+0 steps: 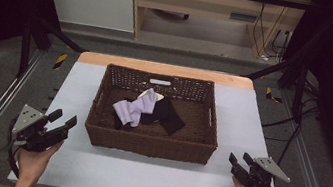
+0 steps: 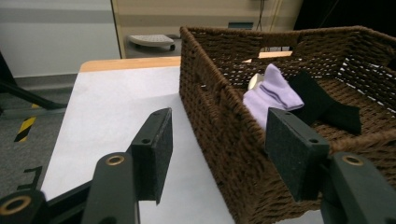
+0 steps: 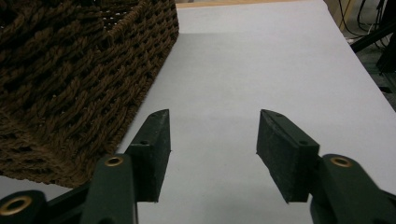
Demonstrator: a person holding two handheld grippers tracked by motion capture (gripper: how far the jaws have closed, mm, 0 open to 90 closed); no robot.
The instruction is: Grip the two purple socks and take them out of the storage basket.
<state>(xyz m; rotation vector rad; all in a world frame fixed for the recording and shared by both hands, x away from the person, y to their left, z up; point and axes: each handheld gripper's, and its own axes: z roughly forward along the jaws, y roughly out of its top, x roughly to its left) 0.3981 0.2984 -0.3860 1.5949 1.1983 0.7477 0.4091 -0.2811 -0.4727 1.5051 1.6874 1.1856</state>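
Note:
A dark brown wicker basket (image 1: pixel 148 145) stands in the middle of the white table. Inside it lie a lilac sock (image 1: pixel 135 108) and a black sock (image 1: pixel 167 114), partly overlapping; a pale item peeks out behind the lilac one. My left gripper (image 1: pixel 63 120) is held at the table's left front, open and empty, just left of the basket's front corner. In the left gripper view the basket wall (image 2: pixel 219 135) is close ahead, with the lilac sock (image 2: pixel 273 93) and black sock (image 2: pixel 327 105) over its rim. My right gripper (image 1: pixel 240 160) is at the right front, open and empty.
The white table top (image 1: pixel 151 177) has bare room in front of the basket and on both sides. In the right gripper view the basket's corner (image 3: pixel 70 84) stands to the left of bare table (image 3: pixel 261 70). Metal frame rails run along both table sides; cables lie on the floor at right.

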